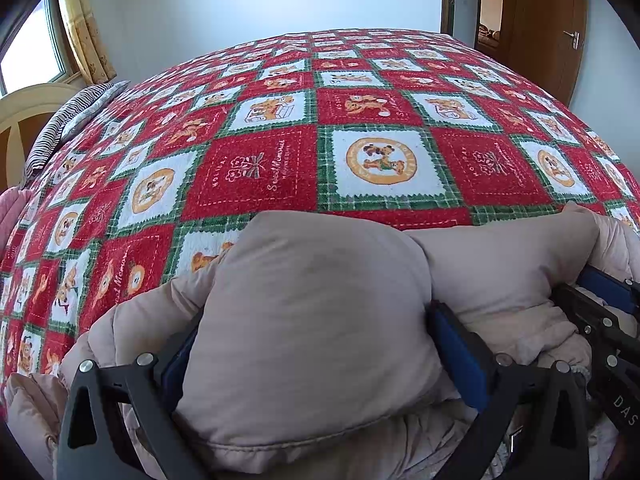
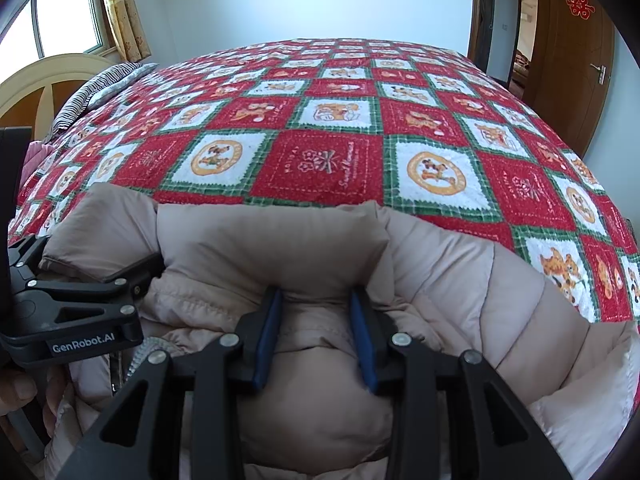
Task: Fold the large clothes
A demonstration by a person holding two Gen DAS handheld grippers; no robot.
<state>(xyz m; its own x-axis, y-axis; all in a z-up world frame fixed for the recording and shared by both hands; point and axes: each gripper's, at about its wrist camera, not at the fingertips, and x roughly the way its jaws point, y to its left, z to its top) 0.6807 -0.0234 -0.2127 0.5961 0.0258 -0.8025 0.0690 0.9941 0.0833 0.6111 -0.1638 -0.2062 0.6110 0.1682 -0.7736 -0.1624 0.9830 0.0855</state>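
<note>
Both grippers clamp the beige coat point(image 1: 312, 320) bunched at the bed's point(image 1: 280, 168) near edge: left gripper point(image 1: 320, 344) pinches a thick fold (jaws wide), right gripper point(image 2: 316, 332) a narrower one.

Your left tool point(image 1: 316, 344) is matte black with blue finger pads point(image 1: 460, 360) and silver screw heads; white "GenRobot.AI" lettering marks its side. Your right tool point(image 2: 316, 336) matches: black linkages, blue pads point(image 2: 266, 340), round silver screws. Bare skin of your left hand point(image 2: 24, 392) shows.
</note>
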